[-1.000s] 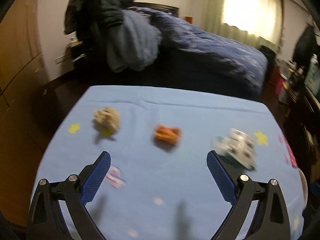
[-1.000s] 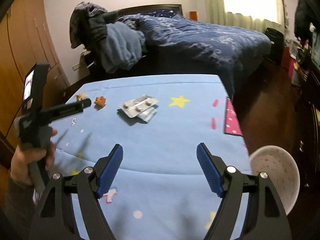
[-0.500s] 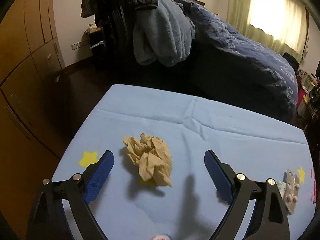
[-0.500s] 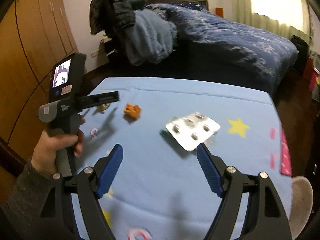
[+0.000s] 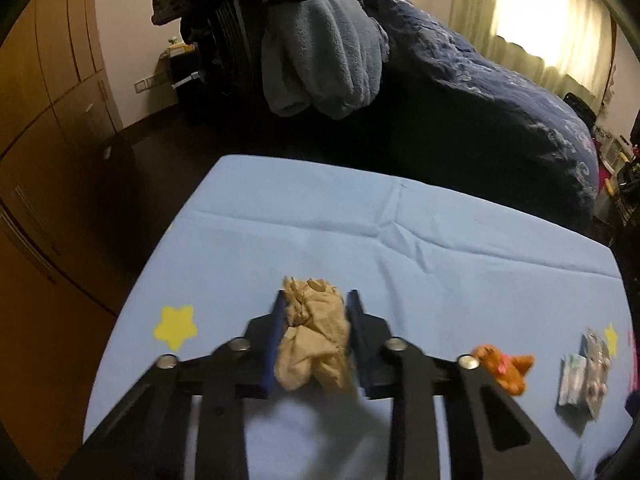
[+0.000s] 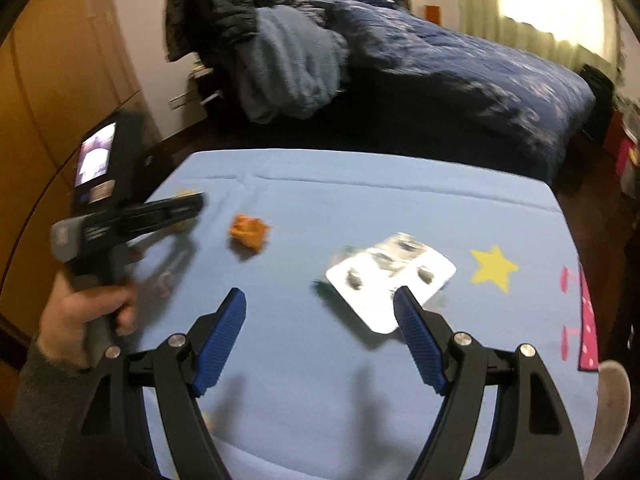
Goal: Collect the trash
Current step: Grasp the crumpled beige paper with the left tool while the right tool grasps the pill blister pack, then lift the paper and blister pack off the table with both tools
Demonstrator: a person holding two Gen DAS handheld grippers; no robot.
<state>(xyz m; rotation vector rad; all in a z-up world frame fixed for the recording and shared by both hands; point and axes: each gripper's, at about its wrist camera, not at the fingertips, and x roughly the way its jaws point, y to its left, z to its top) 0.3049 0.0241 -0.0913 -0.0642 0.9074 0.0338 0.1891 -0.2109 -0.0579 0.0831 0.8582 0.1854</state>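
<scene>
My left gripper [image 5: 316, 300] is shut on a crumpled beige paper ball [image 5: 314, 336], low over the blue tablecloth [image 5: 360, 240]. An orange crumpled wrapper [image 5: 504, 366] lies to its right, and an empty silver blister pack [image 5: 592, 368] lies further right. In the right wrist view my right gripper [image 6: 322, 294] is open and empty above the cloth, with the blister pack [image 6: 390, 276] just ahead of its right finger. The orange wrapper [image 6: 248, 232] lies ahead on the left. The left gripper [image 6: 188, 206] shows at the left, held in a hand.
A white bowl with pink dots [image 6: 612, 404] stands at the table's right edge. A bed with a dark blue quilt [image 5: 480, 92] and piled clothes [image 5: 320, 60] lies beyond the table. Wooden cupboards [image 5: 48, 80] stand on the left.
My left gripper has closed its fingers on the beige paper ball that lay between them. My right gripper has moved closer to the blister pack and stays open.
</scene>
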